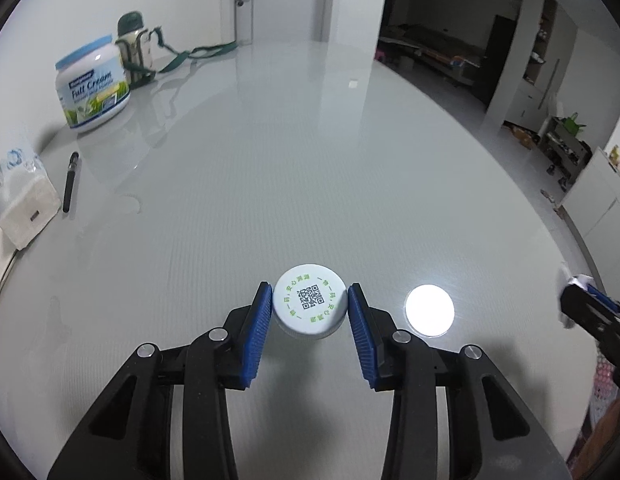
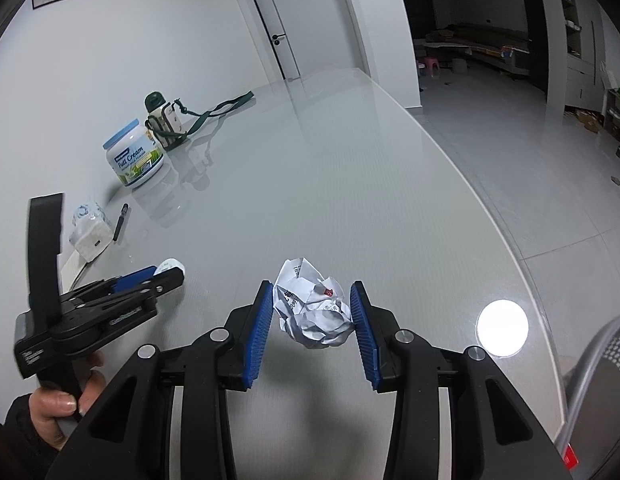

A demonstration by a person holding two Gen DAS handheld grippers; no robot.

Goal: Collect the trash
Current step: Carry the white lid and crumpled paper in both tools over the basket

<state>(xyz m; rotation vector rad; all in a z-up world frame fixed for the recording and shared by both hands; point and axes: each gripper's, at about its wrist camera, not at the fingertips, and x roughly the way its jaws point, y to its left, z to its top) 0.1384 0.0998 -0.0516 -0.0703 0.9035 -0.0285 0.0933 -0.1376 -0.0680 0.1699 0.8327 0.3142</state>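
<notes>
My left wrist camera sat close behind my jaws, tilted down across the glossy surface (image 1: 310,140) toward a door. My right one looked likewise from further right. Both shared the milk powder tub (image 1: 94,87) (image 2: 134,159), flask (image 1: 134,49) and pen (image 1: 70,182).

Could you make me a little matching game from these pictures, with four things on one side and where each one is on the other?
Things:
1. bottle cap
2. crumpled paper ball
3. black pen
4. milk powder tub

Places:
A. lying beside the tissue pack
B. between the right hand-held gripper's pads
C. standing next to the green-strapped water bottle
D. between the left hand-held gripper's pads

Pairs: 1-D, 2-B, 3-A, 4-C
</notes>
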